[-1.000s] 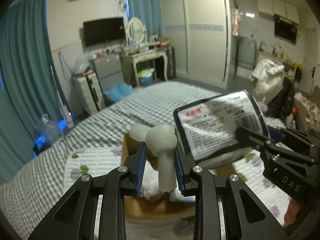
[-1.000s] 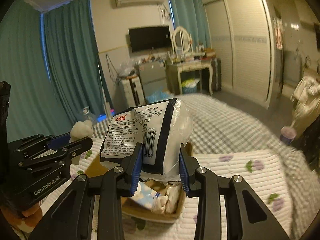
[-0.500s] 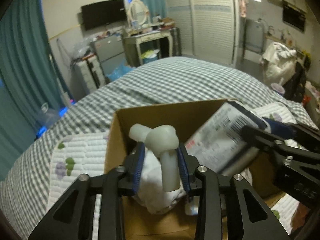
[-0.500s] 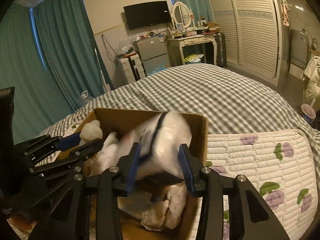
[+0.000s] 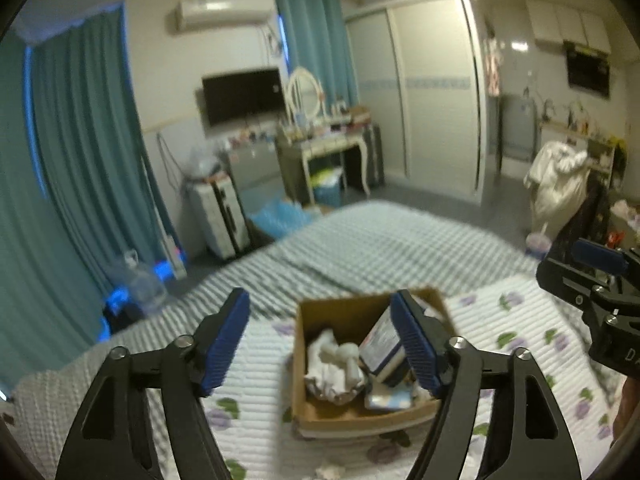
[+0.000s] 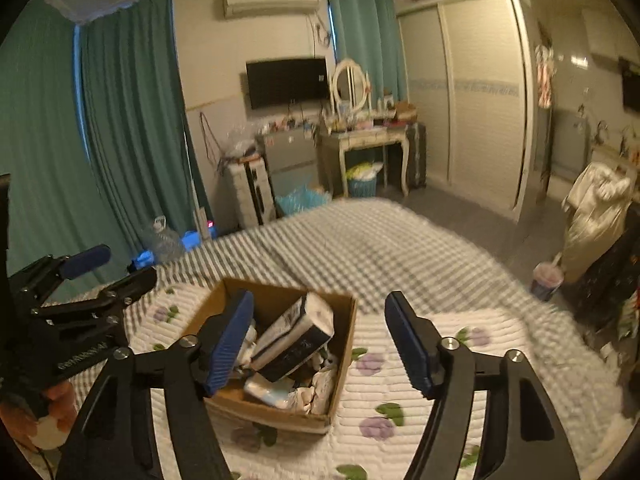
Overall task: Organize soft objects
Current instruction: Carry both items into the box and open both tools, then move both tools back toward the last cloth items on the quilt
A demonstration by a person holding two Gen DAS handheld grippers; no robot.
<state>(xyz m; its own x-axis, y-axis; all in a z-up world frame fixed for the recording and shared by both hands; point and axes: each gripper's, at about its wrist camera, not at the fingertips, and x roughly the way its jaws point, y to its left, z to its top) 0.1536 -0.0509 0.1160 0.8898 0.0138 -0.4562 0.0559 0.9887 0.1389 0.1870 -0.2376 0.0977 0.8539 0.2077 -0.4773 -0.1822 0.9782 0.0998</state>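
A brown cardboard box (image 5: 320, 414) sits on a white flowered quilt (image 5: 256, 364) on the bed. In it lie a white soft toy (image 5: 344, 360), a dark-edged tissue pack (image 5: 382, 344) tilted on its side, and other soft items. The box (image 6: 346, 344) and the tissue pack (image 6: 296, 334) also show in the right wrist view. My left gripper (image 5: 322, 344) is open and empty above and before the box. My right gripper (image 6: 320, 344) is open and empty above the box.
The grey checked bedspread (image 5: 380, 240) stretches beyond the box. The right gripper shows at the right edge of the left wrist view (image 5: 592, 292); the left gripper shows at the left of the right wrist view (image 6: 80, 296). A dressing table (image 5: 332, 152) and suitcase (image 5: 224, 216) stand past the bed.
Both grippers lowered into the box, opened and let go of the white toy and the tissue pack, then drew back up. Both items now lie in the box.
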